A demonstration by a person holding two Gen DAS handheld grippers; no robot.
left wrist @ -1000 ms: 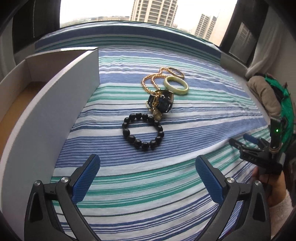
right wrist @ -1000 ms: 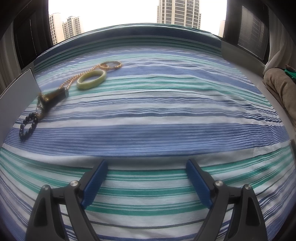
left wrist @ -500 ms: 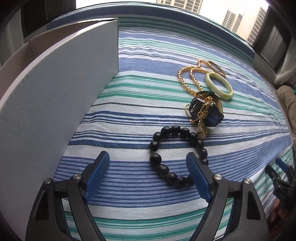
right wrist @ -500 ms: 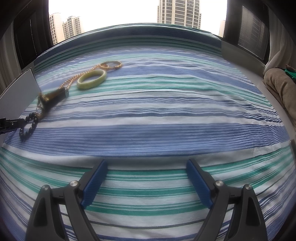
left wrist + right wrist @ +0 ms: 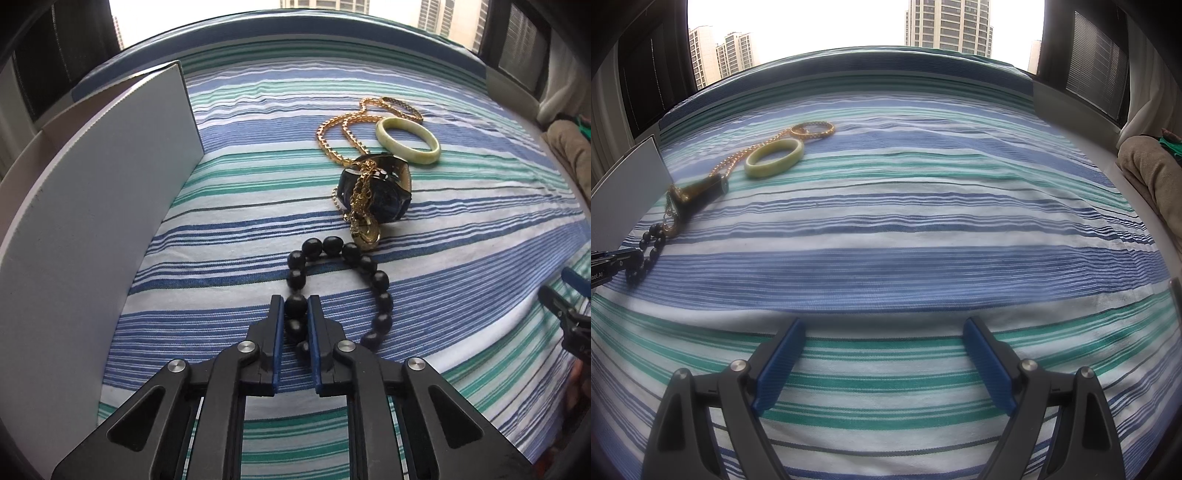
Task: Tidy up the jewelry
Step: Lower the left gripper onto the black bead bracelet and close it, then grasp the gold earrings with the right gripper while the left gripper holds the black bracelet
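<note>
Now the black bead bracelet (image 5: 338, 280) is being pinched by the left hand-held gripper (image 5: 295, 314) beside the white box (image 5: 92, 229) for lifting; the right hand-held gripper (image 5: 882, 354) is being held open, idle.

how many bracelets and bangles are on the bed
3. The black bead bracelet is nearest, with the left gripper shut on it. The pale green bangle lies beyond the watch. The gold bangle lies farthest back.

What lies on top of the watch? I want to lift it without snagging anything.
The gold chain is draped across the watch face, its pendant resting on the sheet beside the black bead bracelet. Whether the chain also runs underneath is hidden.
</note>
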